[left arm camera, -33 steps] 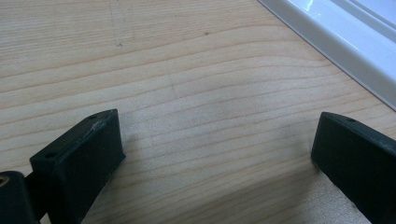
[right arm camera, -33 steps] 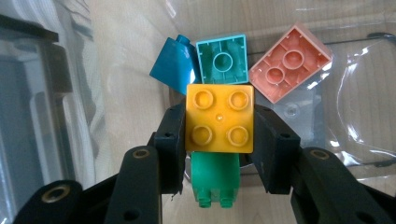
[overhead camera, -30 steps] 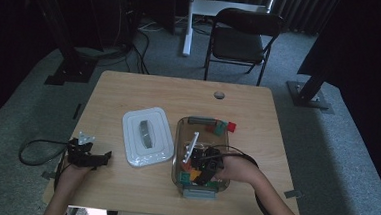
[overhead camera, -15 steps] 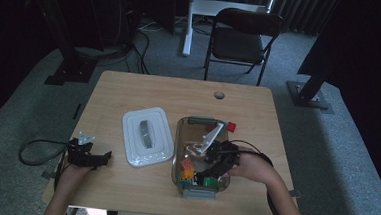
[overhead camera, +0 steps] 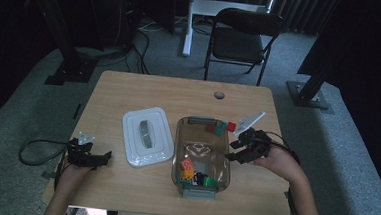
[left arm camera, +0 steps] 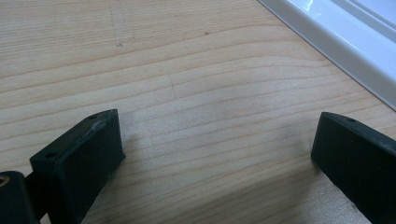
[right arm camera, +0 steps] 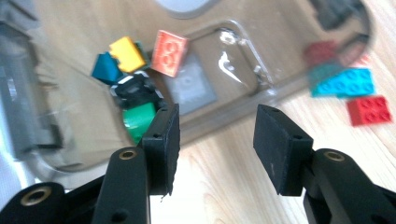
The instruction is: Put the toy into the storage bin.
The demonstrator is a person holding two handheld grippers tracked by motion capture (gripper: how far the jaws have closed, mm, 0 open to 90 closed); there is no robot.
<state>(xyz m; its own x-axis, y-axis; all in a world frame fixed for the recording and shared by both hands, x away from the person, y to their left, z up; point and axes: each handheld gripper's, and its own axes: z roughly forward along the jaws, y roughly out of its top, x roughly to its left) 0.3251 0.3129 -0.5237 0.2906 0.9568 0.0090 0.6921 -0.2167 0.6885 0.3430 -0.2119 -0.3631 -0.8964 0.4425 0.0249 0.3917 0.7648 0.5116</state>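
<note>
The right gripper (overhead camera: 237, 151) has moved out of the clear container (overhead camera: 180, 137) to a position just beside its 3 o'clock wall, above bare table (overhead camera: 179, 94). Its jaws stand parted with nothing between them. The toy bricks (right arm camera: 140, 65) remain in the container, clustered toward 6 o'clock, with more at 12 o'clock. The left gripper (overhead camera: 91, 156) has stayed at 9 o'clock, jaws wide apart and empty, beside the white lid (overhead camera: 145, 136).
</note>
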